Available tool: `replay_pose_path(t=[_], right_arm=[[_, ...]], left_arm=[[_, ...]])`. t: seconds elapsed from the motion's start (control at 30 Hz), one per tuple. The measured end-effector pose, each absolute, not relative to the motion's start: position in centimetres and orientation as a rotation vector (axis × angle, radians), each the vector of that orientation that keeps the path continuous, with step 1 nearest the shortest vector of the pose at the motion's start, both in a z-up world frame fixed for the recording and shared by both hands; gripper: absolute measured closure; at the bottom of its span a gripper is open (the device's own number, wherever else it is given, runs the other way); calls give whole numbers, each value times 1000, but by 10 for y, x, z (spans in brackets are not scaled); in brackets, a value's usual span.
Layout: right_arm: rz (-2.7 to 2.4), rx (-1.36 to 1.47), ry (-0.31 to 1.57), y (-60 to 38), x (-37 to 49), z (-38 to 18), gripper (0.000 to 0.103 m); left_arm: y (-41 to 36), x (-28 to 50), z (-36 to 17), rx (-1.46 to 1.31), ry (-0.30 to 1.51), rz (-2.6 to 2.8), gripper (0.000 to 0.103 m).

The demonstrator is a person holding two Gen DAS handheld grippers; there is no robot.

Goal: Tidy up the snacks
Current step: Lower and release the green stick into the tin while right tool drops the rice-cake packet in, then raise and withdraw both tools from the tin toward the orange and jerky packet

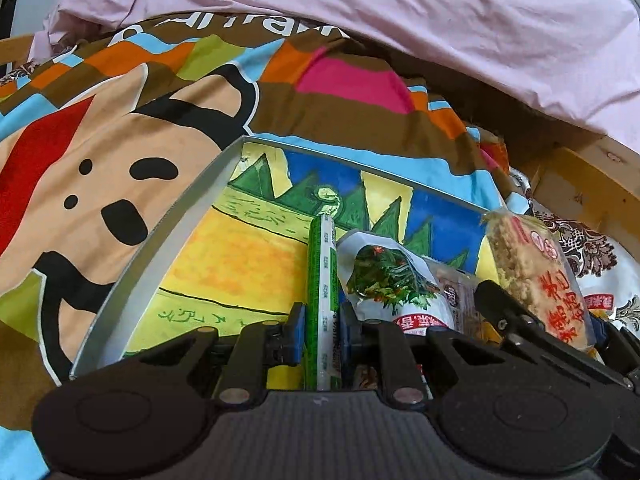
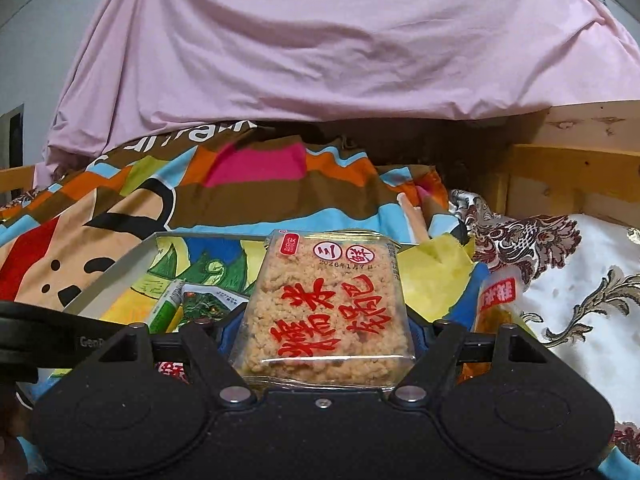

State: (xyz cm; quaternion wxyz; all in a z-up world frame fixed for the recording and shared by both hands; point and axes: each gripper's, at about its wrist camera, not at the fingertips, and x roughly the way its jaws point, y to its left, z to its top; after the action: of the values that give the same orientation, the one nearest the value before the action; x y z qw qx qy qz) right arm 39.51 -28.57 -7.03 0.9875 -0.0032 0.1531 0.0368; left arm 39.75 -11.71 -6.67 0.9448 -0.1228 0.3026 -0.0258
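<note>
Free room and obstacles. The painted tray floor (image 1: 240,264) lies bare from 9 to 11 o'clock of the green stick pack (image 1: 323,280), bounded by the grey tray wall (image 1: 172,224). At 1 to 3 o'clock, a leafy snack bag (image 1: 384,276) and a rice cake pack (image 1: 536,276) crowd the passage. The pink sheet (image 2: 320,40) overhangs at 12 o'clock.
</note>
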Motion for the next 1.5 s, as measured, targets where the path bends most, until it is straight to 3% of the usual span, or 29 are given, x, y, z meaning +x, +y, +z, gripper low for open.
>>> replay_pose_path(t=[0.4, 0.57, 0.8, 0.97, 1.07, 1.23, 1.5], right_arm=[[71, 6, 315, -288, 398, -73, 19], [74, 35, 281, -290, 390, -65, 14], [58, 46, 170, -294, 361, -33, 2], [23, 59, 124, -302, 337, -5, 1], [10, 66, 100, -306, 321, 14, 1], [6, 71, 57, -306, 289, 45, 1], [26, 46, 32, -290, 234, 76, 1]], left_arm=[[-119, 398, -77, -286, 619, -45, 83], [-110, 392, -75, -343, 606, -36, 59], [-96, 371, -57, -379, 569, -53, 41], [-84, 347, -27, -371, 492, -45, 17], [-75, 331, -7, -365, 449, -26, 9], [-60, 301, 26, -357, 387, -5, 1], [-43, 244, 60, -332, 315, -12, 1]])
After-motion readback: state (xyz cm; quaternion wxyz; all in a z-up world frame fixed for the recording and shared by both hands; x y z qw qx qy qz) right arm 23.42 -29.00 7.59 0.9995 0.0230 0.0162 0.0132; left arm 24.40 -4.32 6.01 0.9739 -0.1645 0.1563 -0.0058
